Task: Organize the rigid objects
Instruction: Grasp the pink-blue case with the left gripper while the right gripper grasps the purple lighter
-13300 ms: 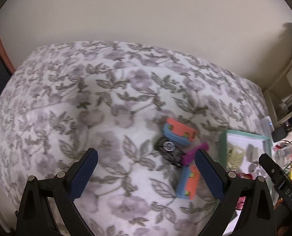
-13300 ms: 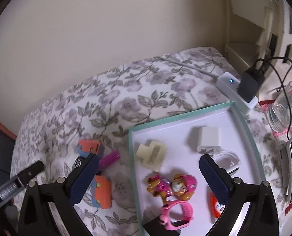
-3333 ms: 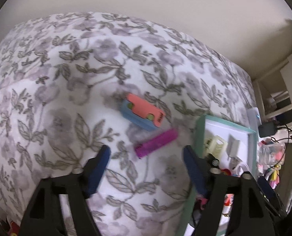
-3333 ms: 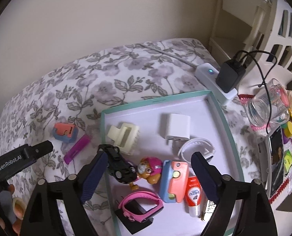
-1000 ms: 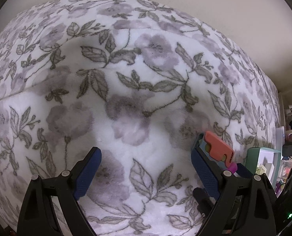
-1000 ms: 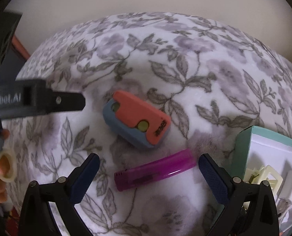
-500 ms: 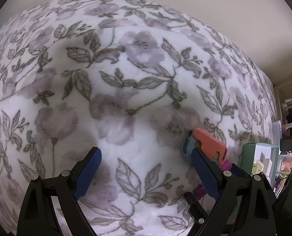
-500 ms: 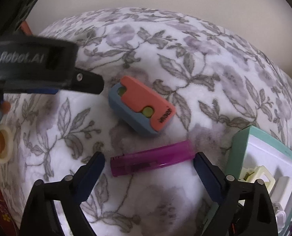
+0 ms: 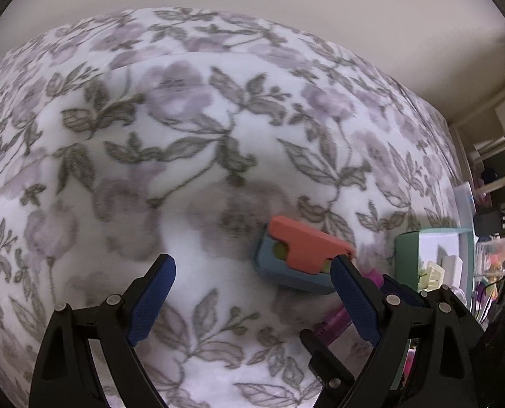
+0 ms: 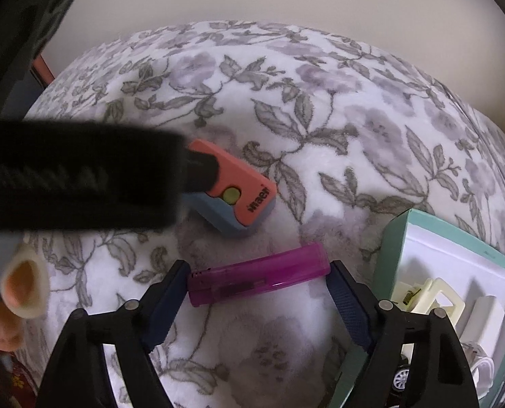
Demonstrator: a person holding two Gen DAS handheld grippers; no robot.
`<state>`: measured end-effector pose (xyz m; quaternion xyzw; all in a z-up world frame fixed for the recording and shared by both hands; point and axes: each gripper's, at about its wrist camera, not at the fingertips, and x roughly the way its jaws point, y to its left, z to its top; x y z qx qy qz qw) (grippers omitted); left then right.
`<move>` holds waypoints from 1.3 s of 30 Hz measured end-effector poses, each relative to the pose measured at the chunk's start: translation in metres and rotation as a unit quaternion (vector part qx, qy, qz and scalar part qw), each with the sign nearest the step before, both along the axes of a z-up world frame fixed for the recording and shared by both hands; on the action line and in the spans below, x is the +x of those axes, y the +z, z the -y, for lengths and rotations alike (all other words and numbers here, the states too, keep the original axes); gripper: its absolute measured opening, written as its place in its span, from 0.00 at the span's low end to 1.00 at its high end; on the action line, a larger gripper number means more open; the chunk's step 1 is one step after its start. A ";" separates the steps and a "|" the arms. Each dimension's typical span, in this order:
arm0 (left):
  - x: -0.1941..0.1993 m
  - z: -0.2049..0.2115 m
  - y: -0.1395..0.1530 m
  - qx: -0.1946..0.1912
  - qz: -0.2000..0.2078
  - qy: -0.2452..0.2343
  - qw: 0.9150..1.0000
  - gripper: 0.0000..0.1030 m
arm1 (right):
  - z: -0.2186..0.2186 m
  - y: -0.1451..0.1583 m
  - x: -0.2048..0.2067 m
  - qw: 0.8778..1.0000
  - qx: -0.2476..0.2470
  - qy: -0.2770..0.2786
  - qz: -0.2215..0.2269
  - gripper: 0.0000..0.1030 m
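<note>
A purple lighter lies crosswise on the floral blanket between the fingertips of my right gripper. Its jaws are closing, and each pad stands right at one end of the lighter without visibly pressing on it. Just beyond it sits an orange-and-blue box. My left gripper hangs open over the blanket. Its right fingertip overlaps the box's right end, and nothing is held. In the right wrist view the left gripper's black body covers the box's left end.
A teal-rimmed white tray stands to the right, holding a cream hair clip, a white charger and a toy car. A hand shows at the left edge. Shelves and a power strip lie far right.
My left gripper has slid toward the orange-and-blue box, which now sits at its right fingertip. The right jaws have narrowed around the purple lighter.
</note>
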<state>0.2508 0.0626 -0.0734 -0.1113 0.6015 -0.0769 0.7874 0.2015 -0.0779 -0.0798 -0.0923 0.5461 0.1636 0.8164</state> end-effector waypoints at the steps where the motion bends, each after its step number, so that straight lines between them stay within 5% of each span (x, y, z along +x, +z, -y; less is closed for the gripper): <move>1: 0.001 0.004 -0.001 -0.002 0.001 -0.005 1.000 0.90 | 0.002 0.001 0.001 1.000 0.000 -0.002 0.000 0.81; 11: 0.010 0.026 -0.010 -0.009 0.009 -0.037 0.999 0.90 | 0.012 0.013 -0.001 1.000 0.015 -0.002 -0.002 0.81; 31: 0.009 0.062 -0.016 0.051 0.027 -0.087 0.995 0.88 | 0.011 0.015 -0.005 1.000 0.018 0.001 0.000 0.81; 35: 0.010 0.068 -0.015 0.059 0.033 -0.093 0.993 0.71 | 0.010 0.015 -0.006 1.000 0.016 0.000 0.000 0.81; 39: 0.012 0.072 -0.016 0.056 0.031 -0.092 0.994 0.71 | 0.009 0.014 -0.006 1.000 0.014 -0.001 -0.001 0.81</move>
